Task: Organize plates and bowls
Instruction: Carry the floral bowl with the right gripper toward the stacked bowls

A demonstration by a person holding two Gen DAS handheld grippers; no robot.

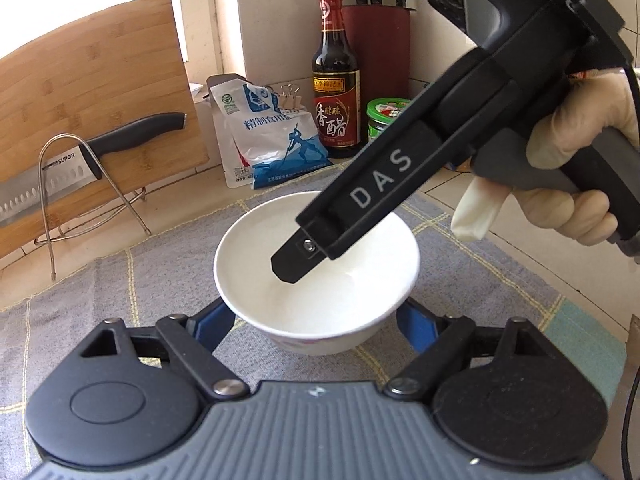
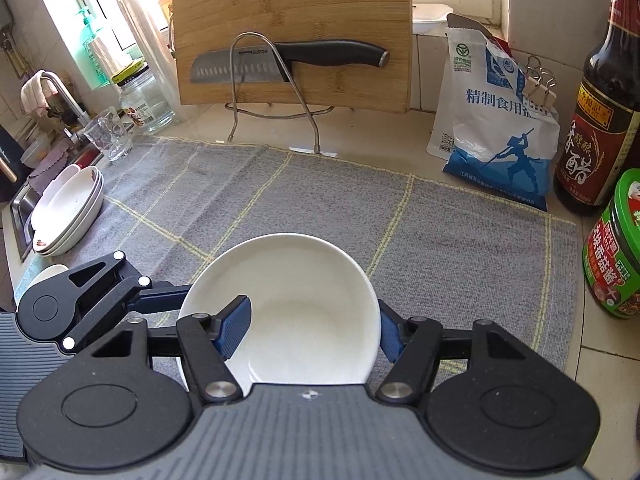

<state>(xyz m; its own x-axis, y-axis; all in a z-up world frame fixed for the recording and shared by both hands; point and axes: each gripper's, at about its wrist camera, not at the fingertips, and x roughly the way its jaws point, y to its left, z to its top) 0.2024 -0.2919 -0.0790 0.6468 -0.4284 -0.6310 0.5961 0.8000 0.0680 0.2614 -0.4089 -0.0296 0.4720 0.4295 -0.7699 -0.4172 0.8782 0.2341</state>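
while a stack of white plates (image 2: 66,216) is sitting at the far left by the sink, the left gripper (image 1: 316,320) is squeezing a round white bowl (image 1: 316,264) over the grey checked cloth (image 2: 320,200), and the right gripper (image 2: 312,332) is pinching its rim too.

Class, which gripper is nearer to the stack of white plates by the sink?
Left. The left gripper grips the white bowl on its side facing the stack of white plates; the right gripper clamps its far wall.
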